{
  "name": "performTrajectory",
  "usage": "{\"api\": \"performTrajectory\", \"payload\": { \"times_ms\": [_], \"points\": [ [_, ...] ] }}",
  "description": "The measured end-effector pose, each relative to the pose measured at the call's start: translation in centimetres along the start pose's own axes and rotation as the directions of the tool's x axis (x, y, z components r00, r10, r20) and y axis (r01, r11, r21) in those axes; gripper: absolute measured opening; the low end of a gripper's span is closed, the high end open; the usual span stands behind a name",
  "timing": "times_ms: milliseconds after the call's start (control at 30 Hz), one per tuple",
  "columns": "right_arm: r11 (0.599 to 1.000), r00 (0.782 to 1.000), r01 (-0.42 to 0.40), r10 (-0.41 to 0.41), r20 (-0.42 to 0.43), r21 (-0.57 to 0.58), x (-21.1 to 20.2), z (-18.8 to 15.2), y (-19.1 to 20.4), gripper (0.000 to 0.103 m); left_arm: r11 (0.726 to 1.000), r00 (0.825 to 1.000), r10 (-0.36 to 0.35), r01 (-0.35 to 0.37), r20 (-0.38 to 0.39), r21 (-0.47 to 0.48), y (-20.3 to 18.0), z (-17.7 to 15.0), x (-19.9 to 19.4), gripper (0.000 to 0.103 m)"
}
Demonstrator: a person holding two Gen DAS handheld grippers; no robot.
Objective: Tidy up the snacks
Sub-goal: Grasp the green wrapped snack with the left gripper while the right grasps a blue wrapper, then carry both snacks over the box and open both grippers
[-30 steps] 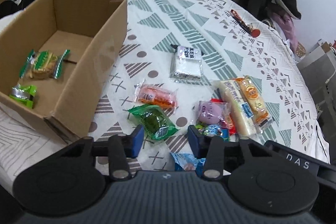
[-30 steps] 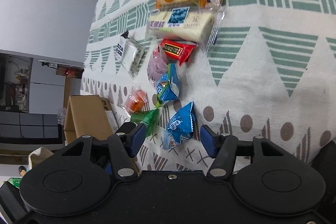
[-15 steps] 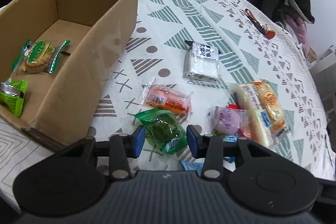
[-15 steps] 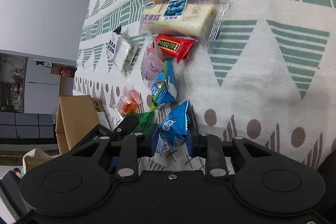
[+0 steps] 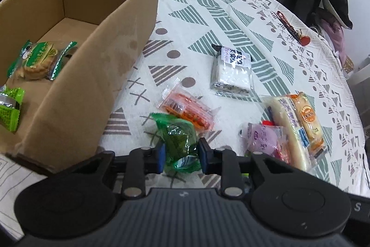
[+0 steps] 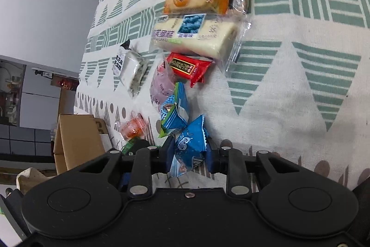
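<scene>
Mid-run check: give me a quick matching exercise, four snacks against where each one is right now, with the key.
Snacks
1. green packet
2. blue packet
3. green-wrapped pastry
4. white bar with black label

Places
A. lying loose on the tablecloth
B. between the left gripper pads
C. inside the cardboard box
D. between the right gripper pads

Pairs: 1-B, 2-D, 3-C, 4-A
</scene>
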State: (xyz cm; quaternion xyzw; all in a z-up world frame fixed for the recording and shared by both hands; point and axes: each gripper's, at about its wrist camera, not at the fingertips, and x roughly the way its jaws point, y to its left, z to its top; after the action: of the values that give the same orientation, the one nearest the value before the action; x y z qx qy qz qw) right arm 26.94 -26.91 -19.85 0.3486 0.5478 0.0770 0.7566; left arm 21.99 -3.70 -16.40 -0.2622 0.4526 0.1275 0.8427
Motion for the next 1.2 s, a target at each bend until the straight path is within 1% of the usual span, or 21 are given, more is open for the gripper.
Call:
{"api": "performTrajectory", "payload": {
  "times_ms": [300, 500, 633, 867, 1033, 1200],
  "points": [
    [0.999, 0.999, -0.04, 0.041, 0.033, -0.029, -1.3, -0.5, 0.7, 0.026, 0.999, 0.999, -0.033, 0.032, 0.034, 0.035, -0.6, -0.7, -3.0, 0.026],
    [0.994, 0.994, -0.088, 0.092, 0.064, -0.057, -2.6, -0.7, 1.2, 0.026, 0.998, 0.997, -0.045, 0.043, 0.068, 0.041, -0.7, -0.4, -5.7, 0.026],
    [0.988, 0.986, -0.127, 0.136, 0.101, -0.087, -3.6, -0.7, 1.9, 0.026, 0.997, 0.993, -0.055, 0.049, 0.104, 0.061, -0.7, 0.2, -7.7, 0.026],
    [0.968, 0.967, -0.194, 0.216, 0.135, -0.161, -4.7, -1.1, 3.6, 0.026, 0.997, 0.986, -0.066, 0.058, 0.152, 0.059, 0.2, 1.4, -10.7, 0.026],
    [0.952, 0.954, -0.225, 0.259, 0.153, -0.208, -5.2, -1.4, 4.9, 0.026, 0.997, 0.98, -0.071, 0.063, 0.186, 0.048, 1.6, 2.3, -12.7, 0.026],
    [0.933, 0.942, -0.254, 0.298, 0.153, -0.253, -5.2, -1.9, 6.3, 0.026, 0.998, 0.974, -0.065, 0.06, 0.217, 0.03, 3.4, 3.6, -14.3, 0.026]
  ]
}}
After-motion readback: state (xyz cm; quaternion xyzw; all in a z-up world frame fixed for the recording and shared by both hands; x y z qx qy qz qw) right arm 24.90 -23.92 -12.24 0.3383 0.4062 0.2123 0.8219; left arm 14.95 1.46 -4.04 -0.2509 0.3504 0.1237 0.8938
